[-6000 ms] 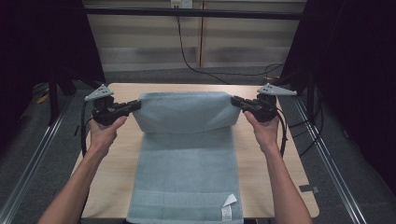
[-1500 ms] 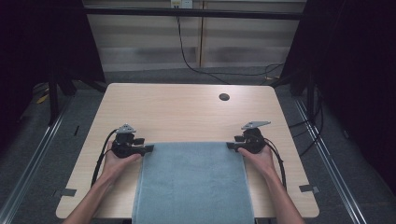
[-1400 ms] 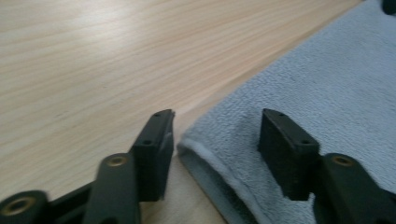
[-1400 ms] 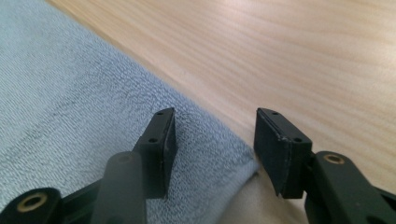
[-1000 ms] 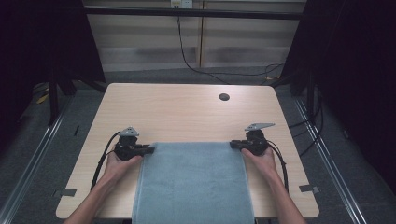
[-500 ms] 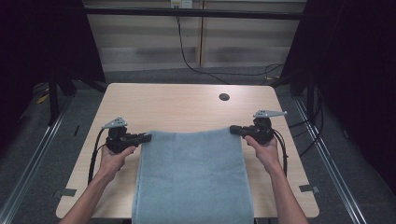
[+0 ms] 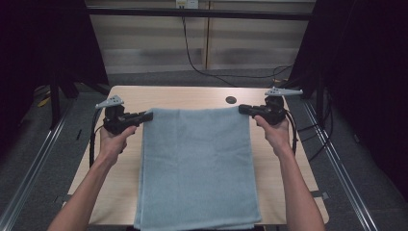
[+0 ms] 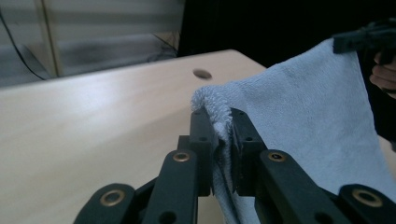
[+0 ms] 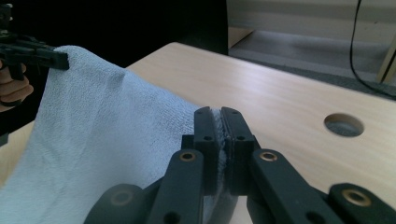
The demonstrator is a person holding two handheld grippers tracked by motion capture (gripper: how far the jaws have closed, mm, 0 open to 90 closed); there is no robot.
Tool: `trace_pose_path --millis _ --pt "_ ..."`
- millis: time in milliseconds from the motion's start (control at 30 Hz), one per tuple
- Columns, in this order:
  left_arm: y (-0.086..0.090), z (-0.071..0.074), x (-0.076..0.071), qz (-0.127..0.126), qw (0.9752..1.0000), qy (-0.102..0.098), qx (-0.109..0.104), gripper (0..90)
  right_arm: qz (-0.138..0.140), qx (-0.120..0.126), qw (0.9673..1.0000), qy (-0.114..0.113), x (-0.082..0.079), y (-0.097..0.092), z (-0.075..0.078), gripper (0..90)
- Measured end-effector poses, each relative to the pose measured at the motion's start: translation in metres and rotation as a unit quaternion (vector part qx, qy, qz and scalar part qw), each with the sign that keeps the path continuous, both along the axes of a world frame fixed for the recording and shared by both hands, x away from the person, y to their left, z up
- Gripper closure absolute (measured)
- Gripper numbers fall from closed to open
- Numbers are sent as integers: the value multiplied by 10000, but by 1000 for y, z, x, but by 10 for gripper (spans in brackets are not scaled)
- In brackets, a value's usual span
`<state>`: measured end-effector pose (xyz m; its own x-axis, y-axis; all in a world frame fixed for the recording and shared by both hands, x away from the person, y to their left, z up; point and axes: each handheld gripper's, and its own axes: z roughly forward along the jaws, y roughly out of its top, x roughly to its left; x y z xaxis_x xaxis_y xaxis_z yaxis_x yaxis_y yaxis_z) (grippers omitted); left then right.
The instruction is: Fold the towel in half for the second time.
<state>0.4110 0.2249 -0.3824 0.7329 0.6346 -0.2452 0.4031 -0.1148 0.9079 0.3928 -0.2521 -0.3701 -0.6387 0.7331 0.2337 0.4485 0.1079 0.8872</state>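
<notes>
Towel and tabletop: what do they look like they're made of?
The towel looks like soft terry cloth, pale blue-grey: fuzzy looped pile shows at the corner pinched in the left hand-held gripper. The tabletop looks like light wood or wood-look laminate, smooth and matte, with faint grain lines.

One towel (image 7: 197, 168), two tongs, one table (image 7: 192, 96)

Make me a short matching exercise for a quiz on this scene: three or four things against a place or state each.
Things:
1. left gripper
2. right gripper
3. table hole
4. towel

Places or states:
A. hangs over the table's near edge
B. shut on the towel's far right corner
C. bare, beyond the towel's far edge
D. shut on the towel's far left corner

Pairs: 1-D, 2-B, 3-C, 4-A
</notes>
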Motion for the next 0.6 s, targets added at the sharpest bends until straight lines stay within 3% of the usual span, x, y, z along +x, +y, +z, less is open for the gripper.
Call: trace_pose_path --millis 133,267,400,600 --pt "-2 18 10 40 9998 -171 -57 821 -71 -99 9999 -72 12 -2 19 870" --pt "-6 23 9 -75 9994 -291 191 820 -126 -52 9997 -189 14 -5 28 871" --pt "-5 11 -4 -275 9990 -280 197 820 63 -46 9997 -218 1 -6 19 870" --pt "3 -1 -32 -423 9985 -295 200 818 283 31 9993 -237 -30 -9 1 869"
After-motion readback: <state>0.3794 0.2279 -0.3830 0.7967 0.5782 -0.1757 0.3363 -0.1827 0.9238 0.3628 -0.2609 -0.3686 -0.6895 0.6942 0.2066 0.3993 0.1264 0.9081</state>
